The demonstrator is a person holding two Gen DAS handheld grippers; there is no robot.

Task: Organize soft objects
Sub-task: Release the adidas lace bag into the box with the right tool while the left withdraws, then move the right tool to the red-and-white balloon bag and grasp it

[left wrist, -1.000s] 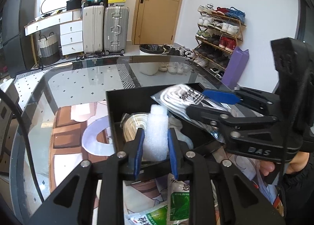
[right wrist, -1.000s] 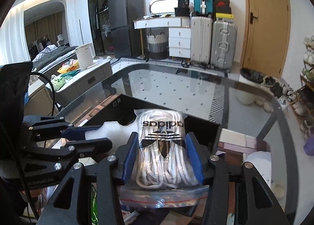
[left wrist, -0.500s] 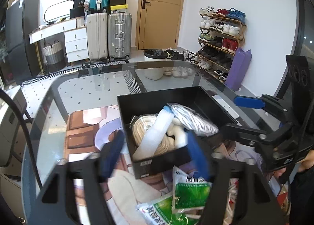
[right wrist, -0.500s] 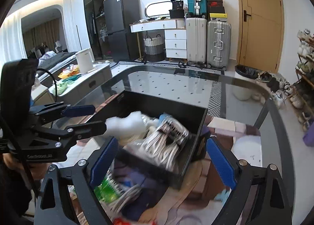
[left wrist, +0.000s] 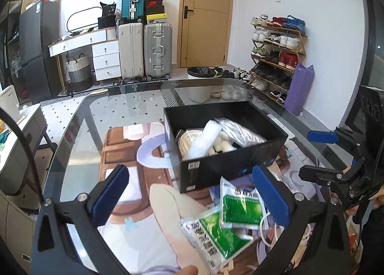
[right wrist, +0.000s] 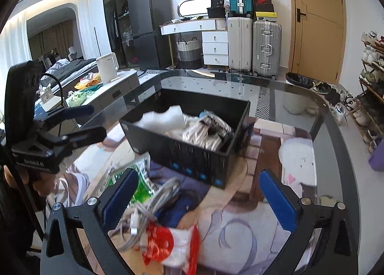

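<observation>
Left wrist view: I see my left gripper spread wide and empty above the glass table; two green packets lie between its fingers, just in front of the black box; inside the box sit a white foam roll, a coil of cream rope and a bag of white laces. In the right wrist view my right gripper is also wide apart, holding nothing; a bundle of grey cable and a red-and-white packet lie below it, near the box.
</observation>
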